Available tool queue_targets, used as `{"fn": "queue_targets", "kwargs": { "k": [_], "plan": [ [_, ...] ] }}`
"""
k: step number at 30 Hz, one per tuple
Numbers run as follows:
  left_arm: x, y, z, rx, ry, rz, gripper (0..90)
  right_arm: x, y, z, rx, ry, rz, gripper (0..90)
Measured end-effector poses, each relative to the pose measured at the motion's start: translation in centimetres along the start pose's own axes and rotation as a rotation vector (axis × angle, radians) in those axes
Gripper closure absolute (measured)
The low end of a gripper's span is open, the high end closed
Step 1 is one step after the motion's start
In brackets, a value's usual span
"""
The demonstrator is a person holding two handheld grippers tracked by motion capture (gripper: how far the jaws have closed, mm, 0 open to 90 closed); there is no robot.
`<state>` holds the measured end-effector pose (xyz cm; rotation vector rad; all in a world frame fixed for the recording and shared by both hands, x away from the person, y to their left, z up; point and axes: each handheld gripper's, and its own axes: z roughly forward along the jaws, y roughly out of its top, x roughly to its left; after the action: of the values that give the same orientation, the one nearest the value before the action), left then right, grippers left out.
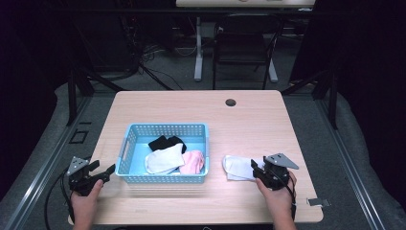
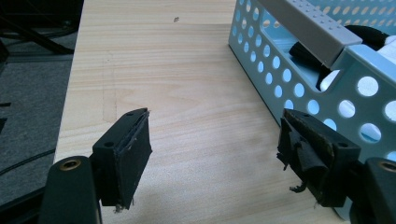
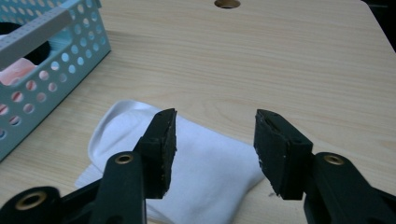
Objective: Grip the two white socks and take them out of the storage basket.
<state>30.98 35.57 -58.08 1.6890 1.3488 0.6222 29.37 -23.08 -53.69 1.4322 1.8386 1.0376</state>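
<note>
Blue plastic basket (image 1: 130,143) is the landmark: the white sock (image 1: 238,167) lies flat on the table just to its right, soft, light and floppy. Right gripper (image 3: 215,149) hangs over it, jaws spread wide and empty; pinching a folded edge should hold best. Left gripper (image 2: 215,158) waits at the basket's left wall, jaws also apart, gripping nothing.

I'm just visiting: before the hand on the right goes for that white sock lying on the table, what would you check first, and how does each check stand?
1. Right gripper jaws open wide: ok.
2. White sock lies flat on the table, outside the basket: ok.
3. Jaws astride the sock: not ok; one jaw is over it, the other over bare wood beside its edge.
4. Jaws pressing the sock: not ok, nothing is gripped yet.
5. Blue basket has room: ok; bare floor shows left of the socks inside.
6. Left gripper out of the way: ok; open, holding nothing, beside the basket's left wall.
</note>
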Motion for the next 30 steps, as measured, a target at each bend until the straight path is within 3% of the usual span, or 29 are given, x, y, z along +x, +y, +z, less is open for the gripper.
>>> {"fn": "queue_targets", "kwargs": {
  "k": [9,13,18,19,21,23,30],
  "plan": [
    [0.0,0.0,0.0,0.0,0.0,-0.004,25.3,2.3,3.1,-0.5,0.015,0.086,-0.054,48.5],
    [0.0,0.0,0.0,-0.001,-0.002,-0.004,25.3,4.6,5.5,-0.5,0.012,0.157,-0.097,50.6],
    [0.0,0.0,0.0,-0.002,-0.004,-0.005,25.3,6.2,6.8,-0.1,0.024,0.213,-0.129,51.7],
    [0.0,0.0,0.0,-0.002,-0.004,-0.005,25.3,7.2,7.5,0.2,0.019,0.226,-0.147,52.2],
    [0.0,0.0,0.0,-0.003,-0.004,-0.006,25.3,7.5,7.7,0.3,0.021,0.23,-0.159,52.3],
    [0.1,0.0,0.0,-0.004,-0.004,-0.006,25.3,8.5,8.2,0.7,0.027,0.253,-0.171,52.4],
    [0.0,0.0,0.0,-0.003,-0.006,-0.005,25.3,11.9,9.9,2.2,0.073,0.265,-0.183,53.5]
  ]
}}
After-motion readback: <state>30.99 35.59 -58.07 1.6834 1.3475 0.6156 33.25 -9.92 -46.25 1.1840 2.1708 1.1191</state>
